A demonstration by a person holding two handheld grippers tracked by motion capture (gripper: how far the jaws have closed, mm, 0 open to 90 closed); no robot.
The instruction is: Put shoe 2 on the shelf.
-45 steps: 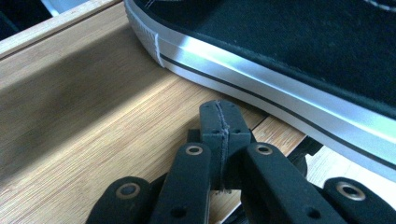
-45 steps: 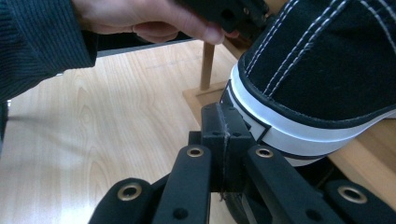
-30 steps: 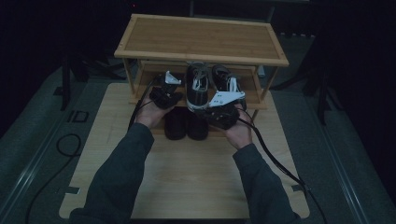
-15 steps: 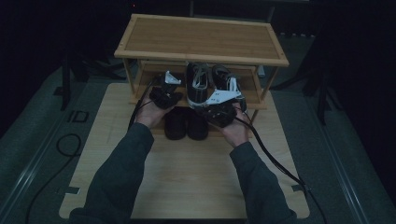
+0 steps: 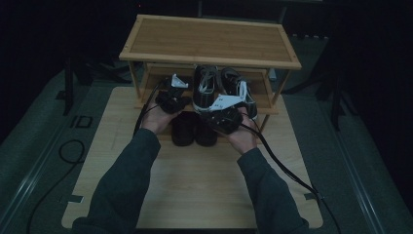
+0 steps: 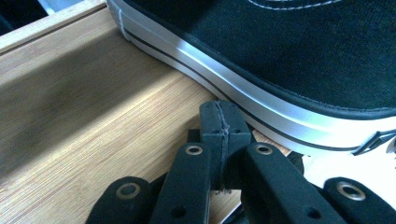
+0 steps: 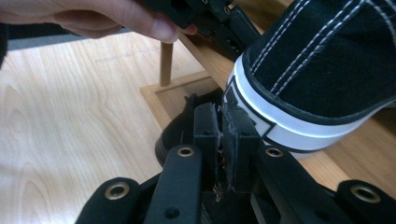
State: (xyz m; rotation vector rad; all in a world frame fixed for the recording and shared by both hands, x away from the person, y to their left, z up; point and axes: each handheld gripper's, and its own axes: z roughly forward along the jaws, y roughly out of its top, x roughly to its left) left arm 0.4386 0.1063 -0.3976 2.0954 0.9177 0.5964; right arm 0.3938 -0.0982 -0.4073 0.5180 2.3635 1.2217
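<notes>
So here's the setup: a person stands at a light wooden surface [image 5: 195,180] with a bamboo shoe rack [image 5: 209,41] at the far end, and both hands are right up at the rack's middle shelf.

The left claw [image 5: 171,95] sits on the left part of that shelf. From the left gripper view its two black pads are pressed flat together with nothing between them, so it's clenched empty. The tips [image 6: 219,123] rest just beside the white rubber sole of a black canvas sneaker [image 6: 299,60], which lies on the shelf boards [image 6: 93,121]. I can't tell whether the tips actually touch the sole or just sit next to it.

The right claw [image 5: 225,109] is at the front edge of the same shelf, by the heel of the sneaker. In the right gripper view its pads [image 7: 223,140] are nearly together, with just a thin slit, and nothing is caught in there. They have just been easing apart a little. The sneaker heel [image 7: 317,70] with its white stitching hangs over the shelf edge just to the right of the tips. It's close, but not gripped.

A second black sneaker [image 5: 234,85] sits beside the first on the shelf. Down below, a pair of dark shoes [image 5: 194,129] is parked under the rack, between the two hands.
</notes>
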